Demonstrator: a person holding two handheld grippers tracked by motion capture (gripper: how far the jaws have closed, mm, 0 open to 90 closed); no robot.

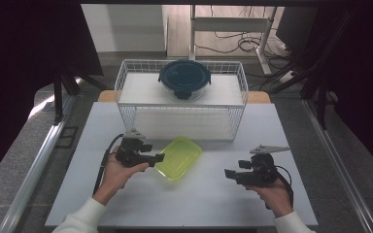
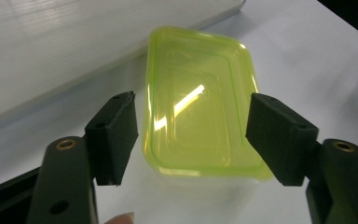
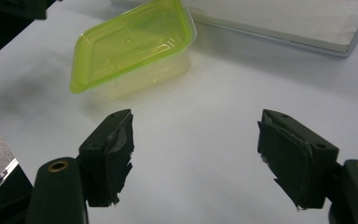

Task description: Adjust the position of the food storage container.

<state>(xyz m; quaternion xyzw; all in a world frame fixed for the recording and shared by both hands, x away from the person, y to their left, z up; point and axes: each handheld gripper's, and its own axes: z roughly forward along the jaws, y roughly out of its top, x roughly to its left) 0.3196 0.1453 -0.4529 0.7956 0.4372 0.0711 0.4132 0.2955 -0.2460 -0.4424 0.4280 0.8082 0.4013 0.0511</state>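
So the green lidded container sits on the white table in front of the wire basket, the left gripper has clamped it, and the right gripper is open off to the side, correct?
Not quite. The left gripper has not clamped the green container: the left gripper view shows its jaws straddling the container with gaps on both sides. The rest stands: it sits on the table before the wire basket, and the right gripper is open.

Box [image 2: 198,107]: translucent yellow-green plastic, smooth and glossy, lid showing bright streak reflections; desk [image 1: 199,194]: white, smooth, matt to faintly sheened. Left hand-held gripper [image 2: 196,140]: black matt hard plastic with brass-coloured inserts, pads dull, rubbery-looking and intact; right hand-held gripper [image 3: 196,158]: same black matt build, pad facings rough, frayed and peeling at the edges. Basket [image 1: 126,73]: white coated wire mesh, holding a round container [image 1: 184,77] with a dark blue glossy plastic lid over a clear body, glass or plastic not distinguishable; board [image 3: 284,23] under the basket: white, smooth, matt.
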